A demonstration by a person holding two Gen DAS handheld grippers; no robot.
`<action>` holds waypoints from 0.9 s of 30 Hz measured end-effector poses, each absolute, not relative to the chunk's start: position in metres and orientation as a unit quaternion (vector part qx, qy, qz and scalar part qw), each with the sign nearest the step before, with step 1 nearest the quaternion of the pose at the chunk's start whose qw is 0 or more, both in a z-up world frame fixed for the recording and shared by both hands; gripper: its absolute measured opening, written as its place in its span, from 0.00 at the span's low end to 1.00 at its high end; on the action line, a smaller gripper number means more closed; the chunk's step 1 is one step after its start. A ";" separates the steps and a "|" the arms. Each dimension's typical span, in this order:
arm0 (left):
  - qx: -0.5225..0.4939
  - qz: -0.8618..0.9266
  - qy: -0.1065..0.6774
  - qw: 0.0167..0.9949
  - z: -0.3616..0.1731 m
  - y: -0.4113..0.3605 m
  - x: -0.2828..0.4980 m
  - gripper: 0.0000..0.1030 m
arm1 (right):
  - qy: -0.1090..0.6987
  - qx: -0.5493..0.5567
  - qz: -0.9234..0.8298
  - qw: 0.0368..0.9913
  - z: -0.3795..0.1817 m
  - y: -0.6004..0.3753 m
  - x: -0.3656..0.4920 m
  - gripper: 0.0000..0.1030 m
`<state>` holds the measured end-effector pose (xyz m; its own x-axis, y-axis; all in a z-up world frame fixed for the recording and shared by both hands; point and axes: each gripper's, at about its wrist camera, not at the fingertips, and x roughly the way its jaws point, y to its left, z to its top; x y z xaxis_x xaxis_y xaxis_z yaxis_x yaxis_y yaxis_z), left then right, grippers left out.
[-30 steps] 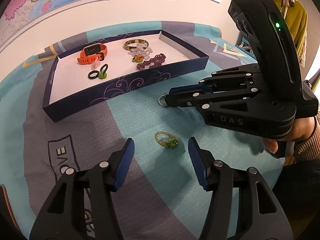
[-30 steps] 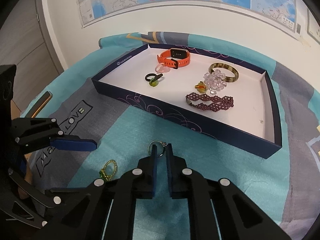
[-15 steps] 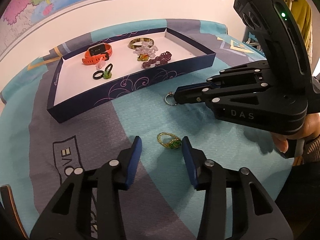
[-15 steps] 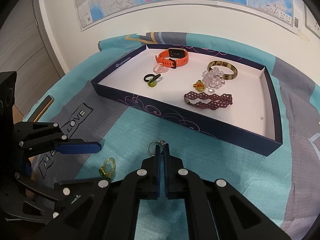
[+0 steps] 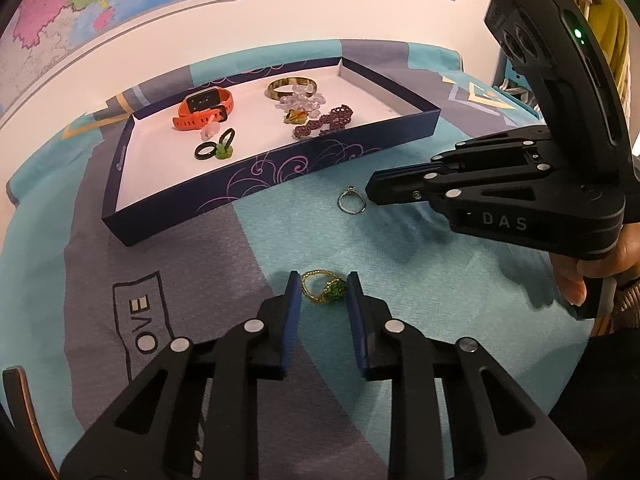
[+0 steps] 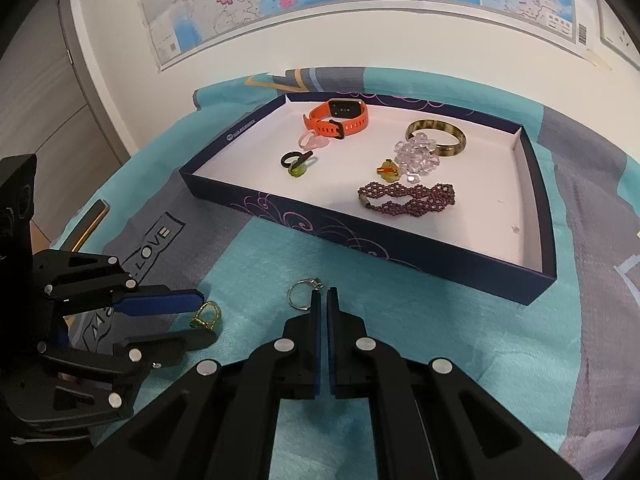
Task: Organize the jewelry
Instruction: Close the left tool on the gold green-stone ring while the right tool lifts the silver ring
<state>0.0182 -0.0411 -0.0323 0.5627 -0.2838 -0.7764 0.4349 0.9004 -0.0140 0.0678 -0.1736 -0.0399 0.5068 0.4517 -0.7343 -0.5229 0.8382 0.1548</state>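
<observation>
A gold beaded ring with a green stone [image 5: 323, 289] lies on the cloth between the fingertips of my left gripper [image 5: 323, 285], whose jaws stand narrowly open around it; it also shows in the right wrist view [image 6: 207, 314]. A silver ring [image 5: 351, 202] lies flat on the cloth just beyond my right gripper [image 5: 370, 192], and in the right wrist view [image 6: 303, 294] it sits just left of the tips. My right gripper [image 6: 323, 296] is shut and empty. The navy tray [image 5: 276, 178] holds an orange watch [image 5: 203, 109], rings and bracelets.
A teal and grey cloth [image 5: 224, 264] covers the table. The tray's near wall [image 6: 360, 240] stands just beyond both rings. A wooden chair edge [image 5: 20, 408] is at the lower left. A wall with maps is behind.
My left gripper has moved forward and narrowed around the green-stone ring. My right gripper has closed fully; the silver ring has slipped out and now lies flat beside its tips.
</observation>
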 end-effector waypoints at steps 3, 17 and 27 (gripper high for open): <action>0.083 -0.202 0.421 0.880 -0.032 -0.037 0.019 0.18 | 0.411 -0.033 0.281 0.867 -0.040 -0.178 0.068 0.01; 0.053 -0.200 0.424 0.882 -0.031 -0.022 0.022 0.26 | 0.408 -0.060 0.283 0.866 -0.043 -0.155 0.065 0.38; 0.052 -0.195 0.426 0.882 -0.032 -0.021 0.025 0.24 | 0.398 -0.106 0.268 0.871 -0.044 -0.143 0.061 0.16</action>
<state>0.0254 -0.0207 -0.0320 0.5610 -0.3003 -0.7715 0.3882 0.9185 -0.0752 0.0609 -0.1432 -0.0437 0.5388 0.3819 -0.7509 -0.5514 0.8338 0.0284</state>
